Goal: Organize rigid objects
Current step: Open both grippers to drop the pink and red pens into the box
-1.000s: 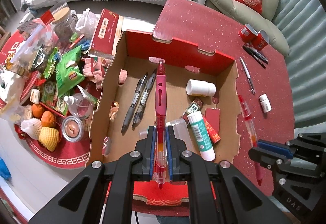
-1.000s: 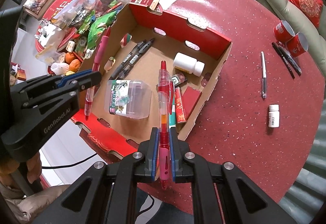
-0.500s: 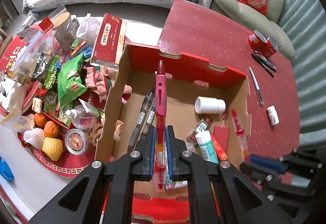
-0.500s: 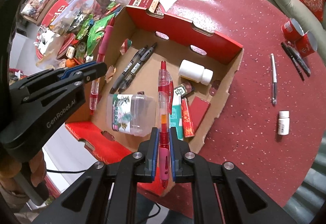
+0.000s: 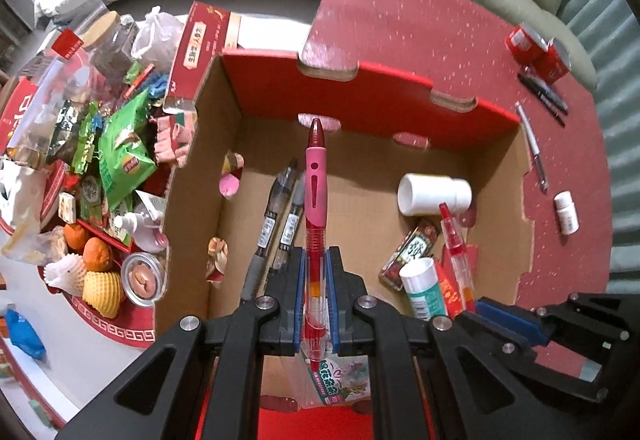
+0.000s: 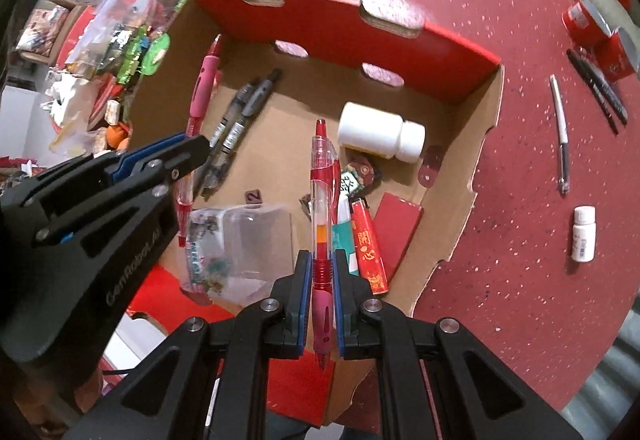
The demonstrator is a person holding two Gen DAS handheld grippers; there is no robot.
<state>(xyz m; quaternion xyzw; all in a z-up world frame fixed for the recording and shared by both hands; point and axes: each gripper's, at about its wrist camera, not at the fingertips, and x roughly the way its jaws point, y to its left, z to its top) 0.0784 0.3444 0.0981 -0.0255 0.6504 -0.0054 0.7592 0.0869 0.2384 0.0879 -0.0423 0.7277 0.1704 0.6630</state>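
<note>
**Listener:** Start at the claws. What are they doing?

**Operator:** My left gripper is pinched on a pink-grip pen, its blue pads pressed to the clear barrel, the red tip pointing away from me. My right gripper is clamped the same way on a red clear pen. Both point down into the cardboard box, which has red outer walls and a brown floor.

**Listener:** Where do the pens sit relative to that box?

**Operator:** Both hang above its floor. I cannot tell whether either tip touches the cardboard. The pink-grip pen is toward the box's left side, just beside two grey pens lying together on the floor. The red clear pen is nearer the box's middle.

**Listener:** What else is in the box?

**Operator:** A white bottle lies on its side toward the back right. Near the front are a glue stick, a red lighter, a flat red packet and a clear plastic tub with a printed label.

**Listener:** And outside the box?

**Operator:** To its right, on the red speckled tabletop, lie a silver pen, a small white bottle, two black pens and two red cans. To its left is a heap of snack bags and oranges.
</note>
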